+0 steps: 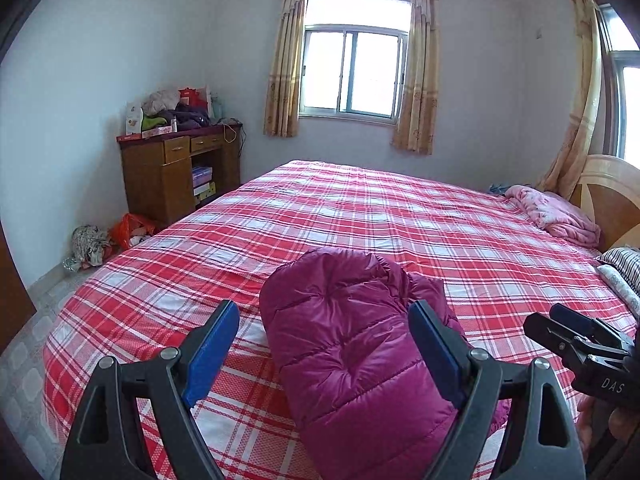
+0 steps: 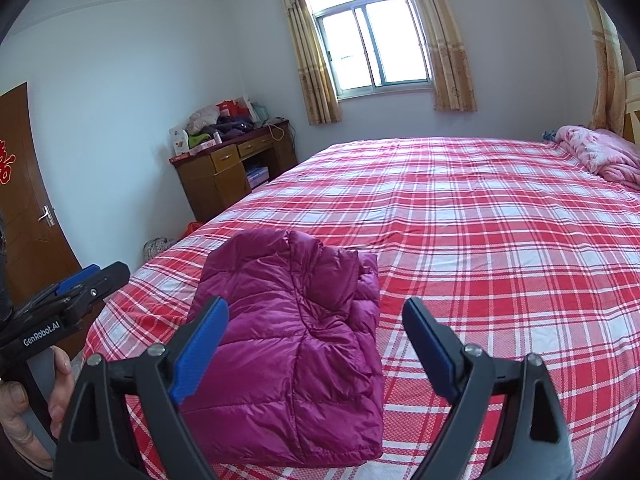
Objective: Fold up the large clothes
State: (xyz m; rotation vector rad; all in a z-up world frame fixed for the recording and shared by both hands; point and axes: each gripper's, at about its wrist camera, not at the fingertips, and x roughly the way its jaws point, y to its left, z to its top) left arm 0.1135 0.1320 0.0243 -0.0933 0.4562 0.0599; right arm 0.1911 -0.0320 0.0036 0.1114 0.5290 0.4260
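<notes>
two black hand-held grippers with blue pads

the left hand-held gripper [image 1: 324, 354] and right hand-held gripper [image 2: 316, 350] share black angled arms, flat blue finger pads [image 1: 210, 354] and silver pivot screws; white lettering reads "das" on one body and "genrobot.ai" on the other.

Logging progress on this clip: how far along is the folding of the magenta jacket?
Done, by the look of it: the magenta down jacket lies as a compact folded bundle on the plaid bed cover, no sleeves trailing. In hand: nothing; the left gripper and right gripper both hang open, pads off the fabric. Left: at most a tidy-up. No other garment lies spread out for folding.
</notes>
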